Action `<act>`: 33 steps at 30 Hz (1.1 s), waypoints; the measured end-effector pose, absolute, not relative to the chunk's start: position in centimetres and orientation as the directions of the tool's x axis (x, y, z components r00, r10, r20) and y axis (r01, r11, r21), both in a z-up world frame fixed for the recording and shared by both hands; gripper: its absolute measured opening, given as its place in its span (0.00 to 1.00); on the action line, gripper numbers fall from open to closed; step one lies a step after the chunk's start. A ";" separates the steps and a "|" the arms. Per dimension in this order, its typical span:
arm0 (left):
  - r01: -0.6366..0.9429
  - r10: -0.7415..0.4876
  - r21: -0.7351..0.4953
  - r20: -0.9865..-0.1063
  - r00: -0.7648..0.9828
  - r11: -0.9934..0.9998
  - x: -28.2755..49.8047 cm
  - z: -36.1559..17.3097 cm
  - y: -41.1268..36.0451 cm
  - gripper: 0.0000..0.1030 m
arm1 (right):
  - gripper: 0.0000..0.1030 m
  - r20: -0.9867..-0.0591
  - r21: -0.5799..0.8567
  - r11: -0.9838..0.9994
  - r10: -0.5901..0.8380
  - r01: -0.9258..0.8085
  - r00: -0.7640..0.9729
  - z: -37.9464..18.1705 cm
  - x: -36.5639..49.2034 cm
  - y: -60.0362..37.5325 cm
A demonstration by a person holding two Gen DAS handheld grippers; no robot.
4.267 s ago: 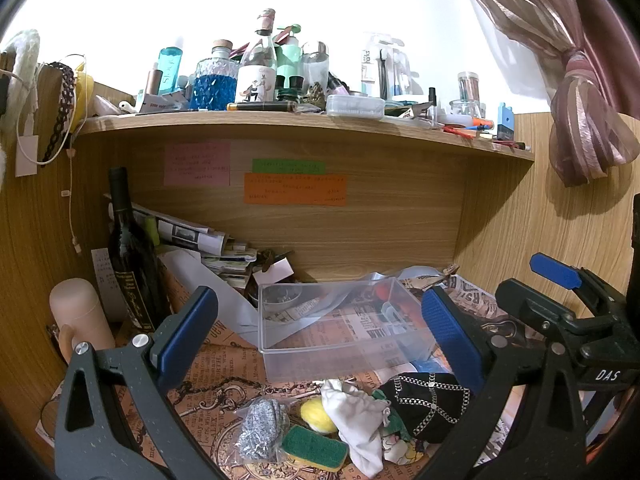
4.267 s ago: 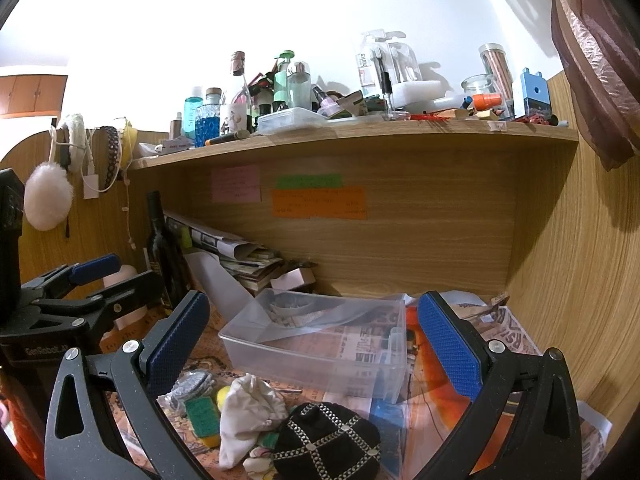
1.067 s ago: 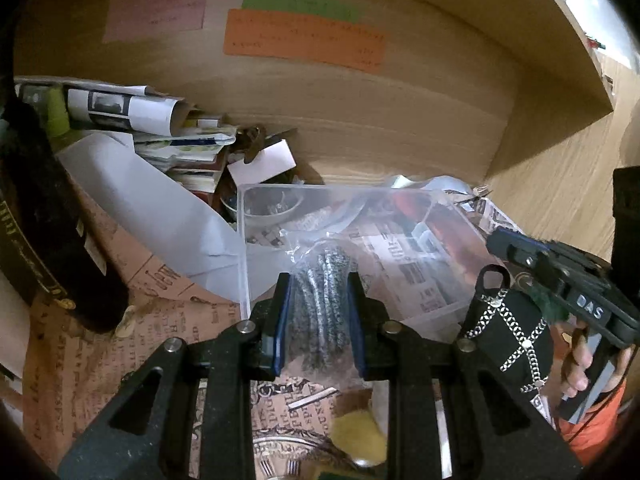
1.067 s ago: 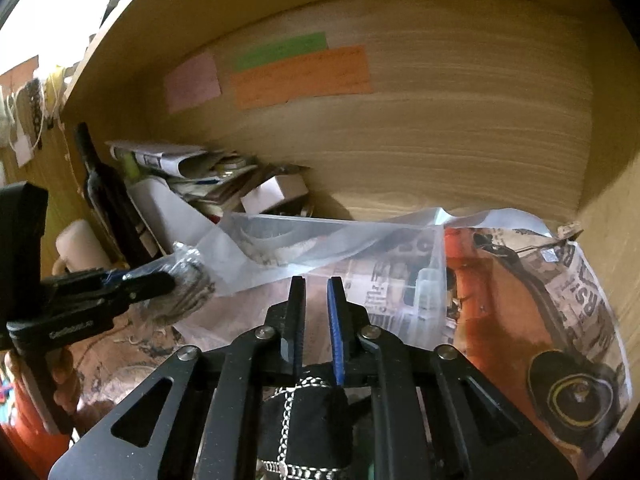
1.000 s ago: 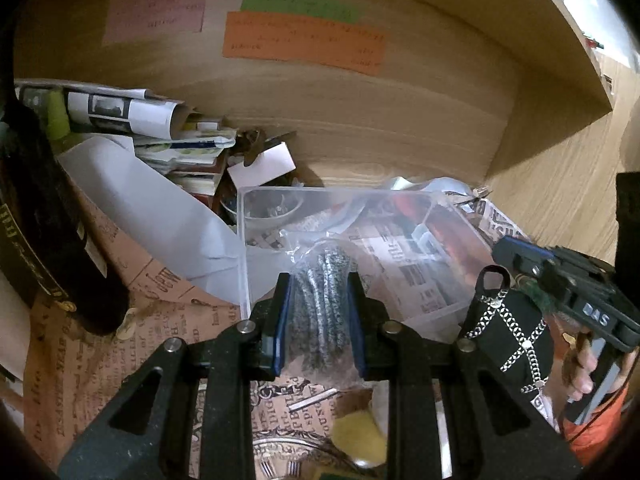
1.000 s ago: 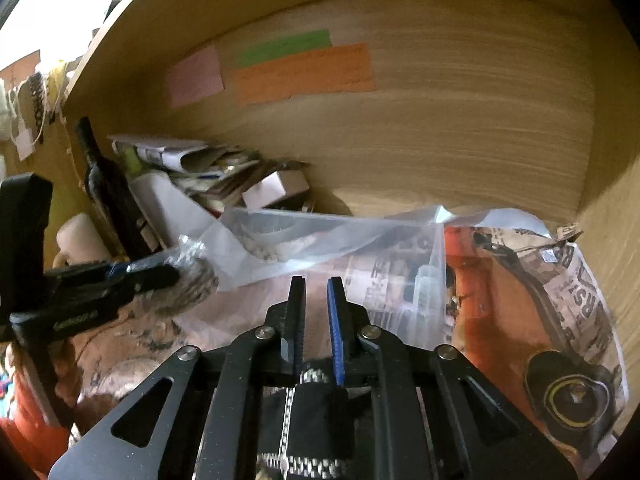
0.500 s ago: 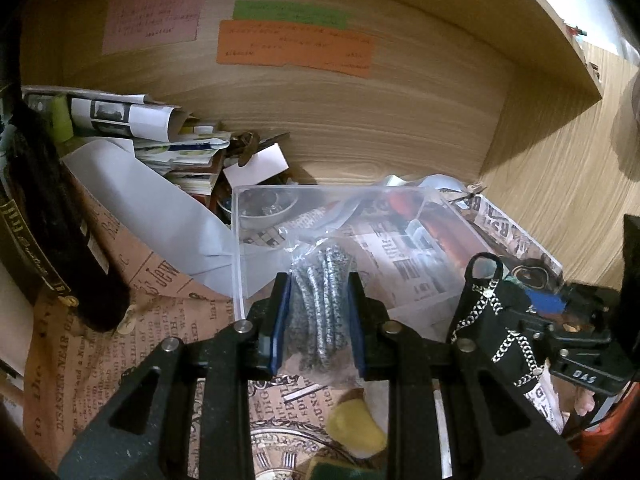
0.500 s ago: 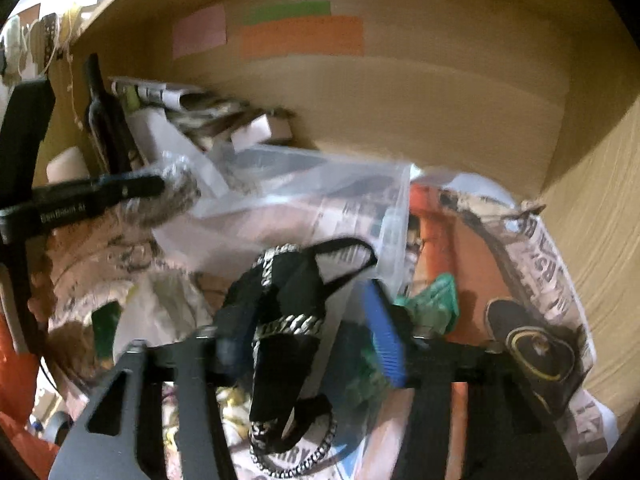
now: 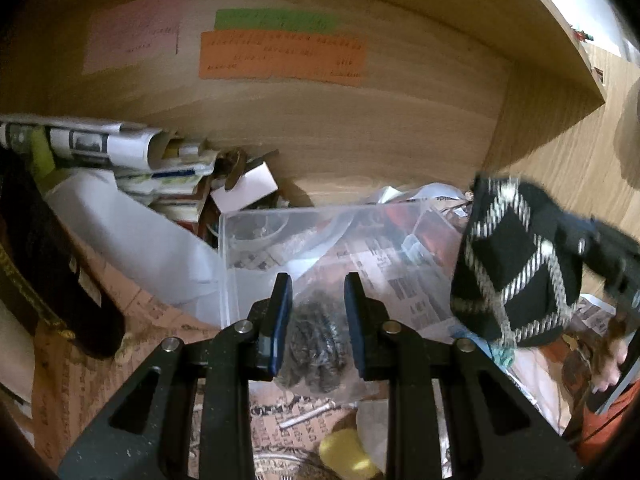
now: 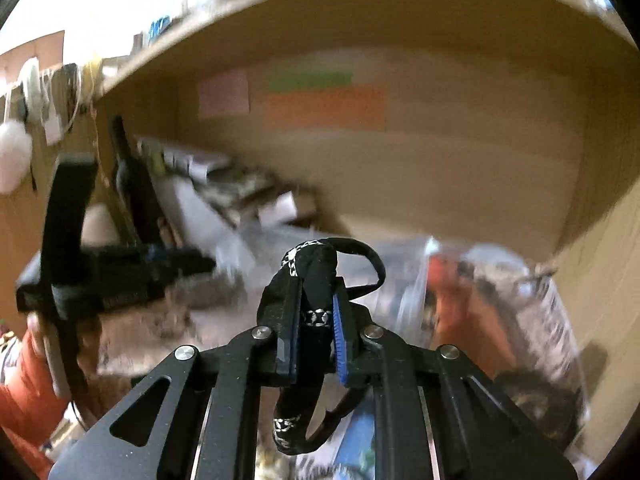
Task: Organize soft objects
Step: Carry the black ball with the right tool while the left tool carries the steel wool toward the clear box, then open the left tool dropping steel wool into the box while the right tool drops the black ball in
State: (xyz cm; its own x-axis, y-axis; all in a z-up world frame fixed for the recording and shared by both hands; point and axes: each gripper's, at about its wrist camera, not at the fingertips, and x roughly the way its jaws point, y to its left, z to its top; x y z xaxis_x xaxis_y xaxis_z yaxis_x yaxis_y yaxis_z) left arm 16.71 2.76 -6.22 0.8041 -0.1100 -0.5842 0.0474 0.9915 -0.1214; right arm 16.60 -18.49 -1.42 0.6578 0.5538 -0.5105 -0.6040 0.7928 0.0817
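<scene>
Cluttered desk, hand-held grippers (image 9: 314,316) (image 10: 316,332) gripping.

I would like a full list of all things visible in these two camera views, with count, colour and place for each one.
steel wool scourer: 1, grey, between the left gripper's fingers
black pouch: 1, black with silver chain pattern, between the right gripper's fingers
plastic box: 1, clear, centre, under the shelf
sticky notes: 3, pink, green, orange, on the back panel
dark bottle: 1, black, left
rolled newspapers: a pile, white, back left
yellow sponge: 1, yellow, bottom
left gripper: 1, black, blue pads
right gripper: 1, black, blue pads
</scene>
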 end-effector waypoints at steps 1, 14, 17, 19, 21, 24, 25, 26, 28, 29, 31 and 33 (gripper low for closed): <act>0.050 -0.109 -0.116 -0.583 0.805 0.992 16.9 -6.2 2.6 0.25 | 0.12 -0.490 0.077 0.800 0.550 -0.595 0.676 -0.9 17.0 -18.3; 0.057 -0.114 -0.109 -0.648 0.753 0.992 19.8 -8.4 2.6 0.25 | 0.12 -0.590 0.100 0.829 0.494 -0.550 0.639 -4.2 23.5 -15.1; 0.059 -0.117 -0.111 -0.653 0.748 0.992 19.6 -8.2 2.7 0.28 | 0.15 -0.635 0.104 0.829 0.481 -0.550 0.604 -5.3 24.2 -14.7; 0.056 -0.122 -0.121 -0.654 0.747 0.991 19.4 -8.1 2.9 0.41 | 0.19 -0.655 0.087 0.831 0.463 -0.550 0.597 -5.7 24.2 -14.5; 0.050 -0.125 -0.133 -0.646 0.753 0.990 18.9 -7.8 3.1 0.53 | 0.35 -0.679 0.079 0.831 0.449 -0.551 0.581 -6.1 24.2 -14.4; 0.051 -0.125 -0.134 -0.637 0.760 0.990 18.0 -7.4 3.2 0.64 | 0.64 -0.669 0.066 0.840 0.438 -0.538 0.601 -5.9 23.5 -14.8; 0.049 -0.122 -0.131 -0.635 0.763 0.990 17.7 -7.2 3.2 0.67 | 0.66 -0.662 0.063 0.841 0.438 -0.537 0.609 -5.8 23.3 -14.9; 0.048 -0.120 -0.130 -0.631 0.767 0.990 17.3 -7.0 3.2 0.69 | 0.67 -0.653 0.058 0.841 0.439 -0.537 0.617 -5.5 23.0 -15.1; 0.049 -0.118 -0.128 -0.623 0.773 0.991 16.6 -6.6 3.2 0.78 | 0.68 -0.639 0.055 0.839 0.446 -0.542 0.626 -4.7 22.2 -15.7; 0.048 -0.115 -0.125 -0.615 0.780 0.991 16.1 -6.4 3.2 0.81 | 0.72 -0.629 0.054 0.838 0.451 -0.544 0.633 -4.3 21.7 -16.0; 0.040 -0.102 -0.115 -0.602 0.792 0.993 15.0 -6.0 3.1 0.94 | 0.82 -0.602 0.043 0.840 0.454 -0.541 0.657 -3.4 20.7 -16.5; 0.035 -0.090 -0.104 -0.589 0.803 0.994 13.8 -5.7 2.9 0.98 | 0.85 -0.570 0.024 0.844 0.451 -0.535 0.686 -2.6 19.6 -17.2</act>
